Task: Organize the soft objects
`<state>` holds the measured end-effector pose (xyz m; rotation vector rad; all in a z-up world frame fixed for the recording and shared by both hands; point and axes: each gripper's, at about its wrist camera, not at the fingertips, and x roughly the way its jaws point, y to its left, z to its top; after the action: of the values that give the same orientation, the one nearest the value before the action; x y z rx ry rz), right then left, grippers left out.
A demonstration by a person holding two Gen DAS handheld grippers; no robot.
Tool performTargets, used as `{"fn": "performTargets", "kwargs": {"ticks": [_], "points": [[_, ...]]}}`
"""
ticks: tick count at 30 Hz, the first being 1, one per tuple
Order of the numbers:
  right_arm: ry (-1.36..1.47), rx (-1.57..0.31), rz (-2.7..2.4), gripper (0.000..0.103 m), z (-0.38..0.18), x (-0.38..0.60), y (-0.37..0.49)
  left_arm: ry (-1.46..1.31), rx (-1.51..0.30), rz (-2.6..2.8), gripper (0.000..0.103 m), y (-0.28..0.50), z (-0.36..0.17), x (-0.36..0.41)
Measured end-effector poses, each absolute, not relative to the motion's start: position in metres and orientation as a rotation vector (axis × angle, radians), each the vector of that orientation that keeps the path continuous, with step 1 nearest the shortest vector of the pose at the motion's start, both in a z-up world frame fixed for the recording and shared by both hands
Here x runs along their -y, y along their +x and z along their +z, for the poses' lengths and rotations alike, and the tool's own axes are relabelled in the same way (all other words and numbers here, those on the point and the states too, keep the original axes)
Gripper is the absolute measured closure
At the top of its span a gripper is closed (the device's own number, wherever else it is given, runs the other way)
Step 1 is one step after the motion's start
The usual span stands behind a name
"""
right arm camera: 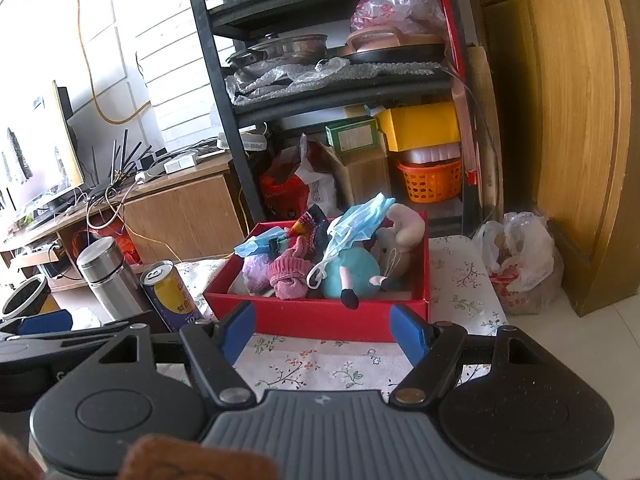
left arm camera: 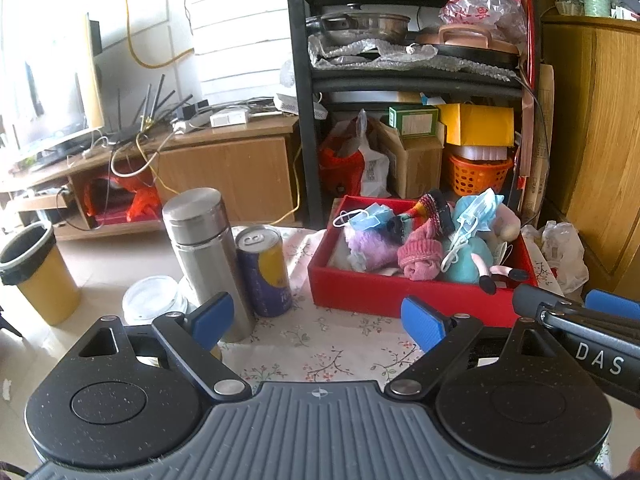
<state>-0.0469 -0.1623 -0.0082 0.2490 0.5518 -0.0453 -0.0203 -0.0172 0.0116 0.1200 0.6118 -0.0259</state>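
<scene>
A red box stands on the floral tablecloth and holds soft things: blue face masks, a pink knit sock, a purple fluffy piece, a teal plush toy and a pale plush. My left gripper is open and empty, in front of the box. My right gripper is open and empty, just short of the box's front wall. The right gripper's side shows at the right of the left wrist view.
A steel flask and a purple-yellow can stand left of the box. A white lid lies beside them. A yellow bin, a black shelf rack, a wooden cabinet and a plastic bag surround the table.
</scene>
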Motion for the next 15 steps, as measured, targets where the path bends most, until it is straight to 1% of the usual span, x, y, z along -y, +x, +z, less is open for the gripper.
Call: {"fn": "performTargets", "kwargs": {"ticks": [15], "points": [[0.249, -0.551, -0.045, 0.057, -0.0083, 0.1626, -0.0473, 0.126, -0.604, -0.023, 0.015, -0.0208, 0.0128, 0.0180]]}}
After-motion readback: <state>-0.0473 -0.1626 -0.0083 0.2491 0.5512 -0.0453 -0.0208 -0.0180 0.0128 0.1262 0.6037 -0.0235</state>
